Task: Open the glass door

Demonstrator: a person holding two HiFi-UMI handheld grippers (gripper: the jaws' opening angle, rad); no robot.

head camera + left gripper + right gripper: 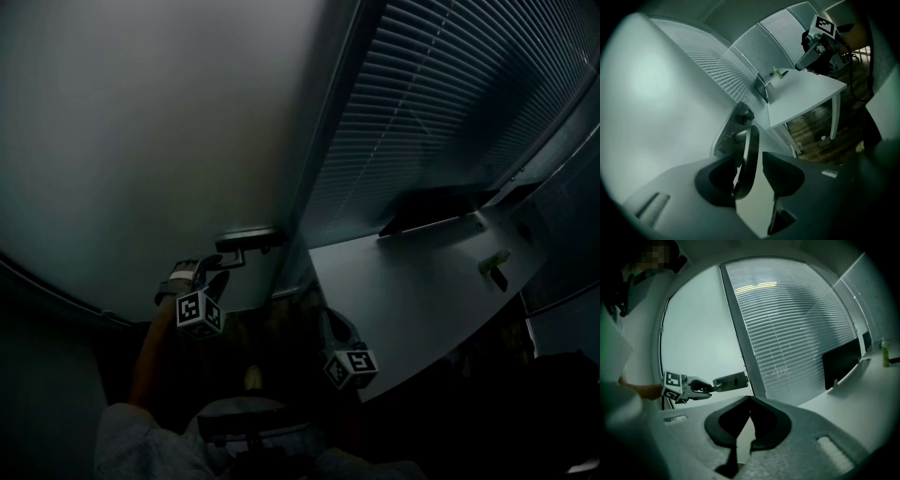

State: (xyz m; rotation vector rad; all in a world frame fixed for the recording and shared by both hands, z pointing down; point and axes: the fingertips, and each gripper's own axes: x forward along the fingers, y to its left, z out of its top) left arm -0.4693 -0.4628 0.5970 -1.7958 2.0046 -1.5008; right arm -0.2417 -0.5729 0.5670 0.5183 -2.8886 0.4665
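The frosted glass door [141, 141] fills the left of the head view, with a dark lever handle [246, 242] at its right edge. My left gripper [214, 267] reaches up to that handle. In the left gripper view the lever [752, 140] lies between the jaws of the left gripper [751, 159], against the left jaw with a gap to the right one, so the gripper is open. The right gripper view shows the left gripper [705, 387] at the tip of the handle [731, 380]. My right gripper [339, 339] hangs lower, off the door; its jaws [750, 399] meet, empty.
A dark door post [328, 141] separates the door from a wall of slatted blinds [441, 103]. A white desk [422, 291] juts out at the right with a dark monitor [436, 206] and a small bottle [494, 262] on it. The room is dim.
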